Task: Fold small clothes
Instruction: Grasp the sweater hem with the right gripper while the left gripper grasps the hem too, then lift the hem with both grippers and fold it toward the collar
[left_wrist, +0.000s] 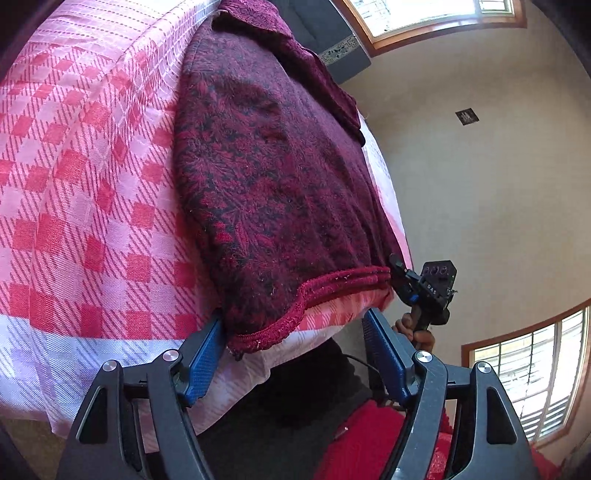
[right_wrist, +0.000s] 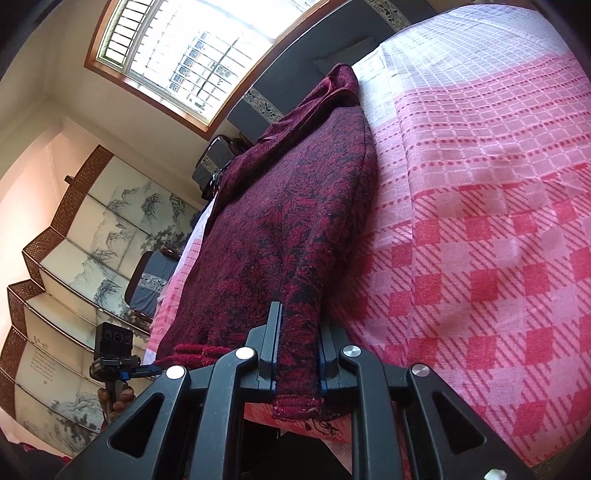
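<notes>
Dark maroon patterned knit garment (left_wrist: 273, 192) lies lengthwise ahead of both jaws on the pink checked bedspread (left_wrist: 81, 206); right gripper (right_wrist: 295, 354) pinches its near hem corner, while left gripper (left_wrist: 295, 350) stands wide, straddling the other corner.

The left gripper (left_wrist: 293, 347) has black arms, round silver screws and blue bumpy pads (left_wrist: 384, 360). The right gripper (right_wrist: 297, 354) looks the same, black with silver screws. It has white letters on its black camera box. A thin black cable runs under the left gripper.
</notes>
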